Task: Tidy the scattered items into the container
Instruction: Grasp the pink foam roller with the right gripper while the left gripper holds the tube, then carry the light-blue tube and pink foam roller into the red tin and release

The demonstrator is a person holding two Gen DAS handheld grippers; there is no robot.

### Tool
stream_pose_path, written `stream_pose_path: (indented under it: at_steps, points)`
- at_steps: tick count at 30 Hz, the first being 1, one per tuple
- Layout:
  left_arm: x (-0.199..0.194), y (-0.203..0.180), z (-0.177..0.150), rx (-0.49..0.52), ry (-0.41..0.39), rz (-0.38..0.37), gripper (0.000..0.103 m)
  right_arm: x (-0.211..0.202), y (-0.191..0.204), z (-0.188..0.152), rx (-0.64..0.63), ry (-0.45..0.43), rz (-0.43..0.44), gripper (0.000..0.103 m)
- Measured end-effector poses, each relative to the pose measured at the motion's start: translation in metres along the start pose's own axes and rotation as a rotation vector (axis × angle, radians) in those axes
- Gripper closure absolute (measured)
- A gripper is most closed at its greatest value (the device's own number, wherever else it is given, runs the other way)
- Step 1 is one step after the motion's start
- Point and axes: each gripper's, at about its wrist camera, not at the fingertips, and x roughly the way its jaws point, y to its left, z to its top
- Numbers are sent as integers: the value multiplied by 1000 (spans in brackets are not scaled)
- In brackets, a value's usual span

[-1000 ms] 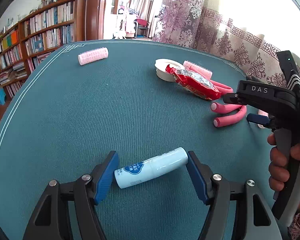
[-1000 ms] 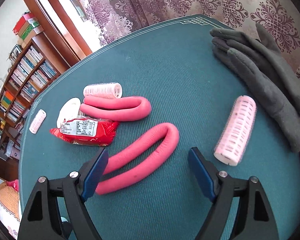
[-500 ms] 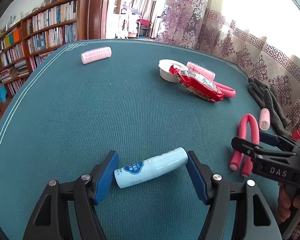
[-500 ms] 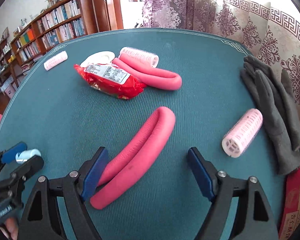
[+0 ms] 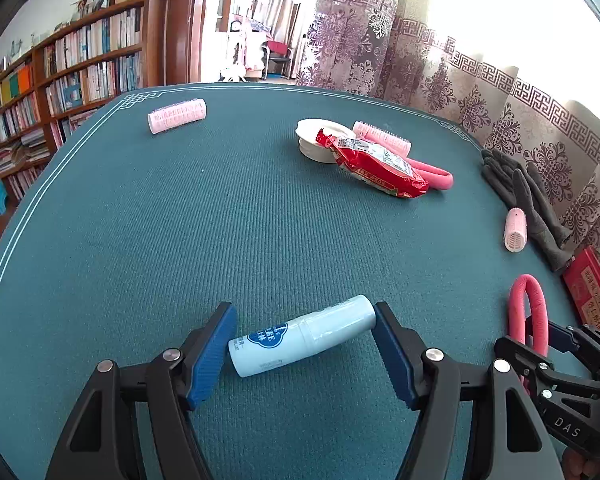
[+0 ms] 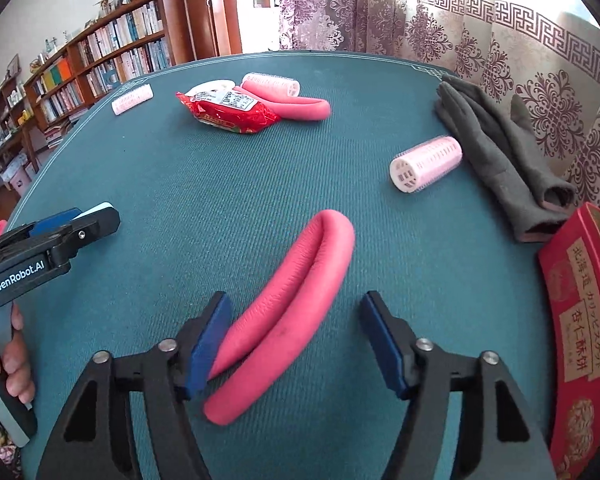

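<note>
the right claw (image 6: 294,340) has swung over the folded pink foam roller (image 6: 288,312) and is closing, one pad touching it, the other still clear. the left claw (image 5: 300,344) stays clamped endwise on the bottle (image 5: 300,336). the red box (image 6: 580,320) sits just right; beyond, curlers, gloves (image 6: 496,148), snack packet (image 6: 228,114) remain on the desk (image 6: 220,200).

A bottle (image 5: 302,336) is laid crosswise on the table (image 5: 220,220), between the left gripper's (image 5: 305,354) fingers. To its right, a bent foam roller (image 6: 284,312) is set between the right gripper's (image 6: 296,340) closing jaws. Beyond it lie a curler (image 6: 426,163), then gloves (image 6: 496,148). A box (image 6: 580,340) stands at far right.
</note>
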Motion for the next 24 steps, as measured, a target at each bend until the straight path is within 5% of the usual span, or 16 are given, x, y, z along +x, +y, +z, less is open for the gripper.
stream_pose_path:
  at_steps: [2,5,14,24]
  points:
    - [-1,0,0,-3,-3,-1,33,0,6,1,-4,-4,-13,69]
    - [-1,1,0,-10,-6,-5,33,-3,10,0,2,-5,-11,86]
    - [-5,-5,-1,2,-19,-24,33,-34,-18,-10,139,-37,14,86]
    - [-7,-13,-3,16,-21,-42,33,-97,-68,-27,240,-142,-81,86]
